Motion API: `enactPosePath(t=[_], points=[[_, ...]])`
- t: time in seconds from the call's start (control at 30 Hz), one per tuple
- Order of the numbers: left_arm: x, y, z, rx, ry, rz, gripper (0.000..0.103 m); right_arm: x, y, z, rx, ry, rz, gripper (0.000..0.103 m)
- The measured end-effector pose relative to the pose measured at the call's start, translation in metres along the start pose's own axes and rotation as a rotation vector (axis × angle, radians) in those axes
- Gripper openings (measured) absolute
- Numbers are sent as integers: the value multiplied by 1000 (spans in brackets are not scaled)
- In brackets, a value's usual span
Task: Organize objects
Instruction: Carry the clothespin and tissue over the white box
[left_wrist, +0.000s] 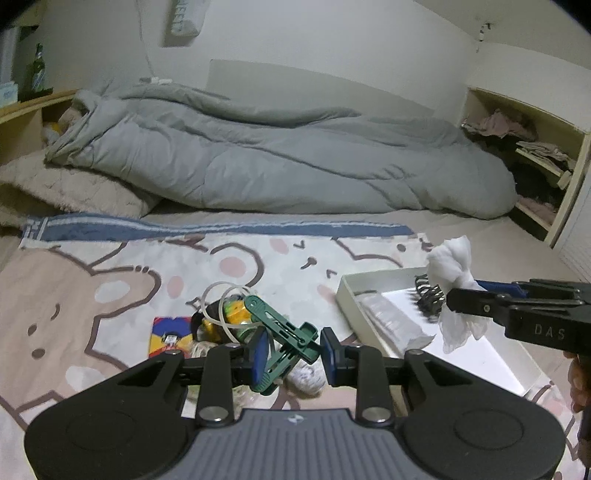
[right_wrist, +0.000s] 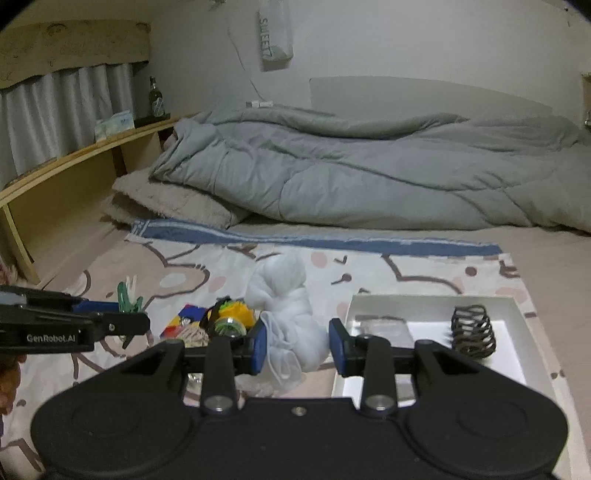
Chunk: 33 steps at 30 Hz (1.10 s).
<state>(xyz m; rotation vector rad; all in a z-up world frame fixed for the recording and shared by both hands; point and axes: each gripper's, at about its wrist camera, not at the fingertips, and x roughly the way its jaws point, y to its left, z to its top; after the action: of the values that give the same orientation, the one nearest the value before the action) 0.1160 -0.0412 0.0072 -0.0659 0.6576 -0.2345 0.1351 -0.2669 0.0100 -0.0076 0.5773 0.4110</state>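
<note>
While right wrist view hides it, shelf (left_wrist: 532, 147) holds clothes (left_wrist: 498, 123).

The left gripper's (left_wrist: 290, 352) body hides the lower end of the green clip (left_wrist: 284, 332) and part of the pile (left_wrist: 221, 321) behind it. A clear packet (left_wrist: 391, 321) in the white tray (left_wrist: 347, 295) is too blurred to identify, perhaps wipes. The tray's near right corner runs behind the right gripper (left_wrist: 448, 301).
</note>
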Motion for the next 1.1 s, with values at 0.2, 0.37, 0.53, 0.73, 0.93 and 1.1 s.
enactPosePath(t=[0.2, 0.37, 0.53, 0.73, 0.93, 1.1], points=[[-1, -17, 17, 29, -39, -20, 32, -8, -12, 20, -39, -14, -24, 36], [13, -44, 27, 73, -37, -64, 32, -13, -37, 24, 6, -43, -48, 36], [39, -79, 34, 114, -9, -118, 32, -4, -73, 13, 62, -11, -94, 36], [77, -115, 34, 134, 25, -195, 32, 6, -117, -4, 91, 56, -162, 36], [122, -147, 21, 159, 112, -251, 32, 13, -150, -18, 116, 112, -192, 36], [158, -164, 2, 184, 199, -260, 32, 22, -172, -33, 124, 169, -229, 36]])
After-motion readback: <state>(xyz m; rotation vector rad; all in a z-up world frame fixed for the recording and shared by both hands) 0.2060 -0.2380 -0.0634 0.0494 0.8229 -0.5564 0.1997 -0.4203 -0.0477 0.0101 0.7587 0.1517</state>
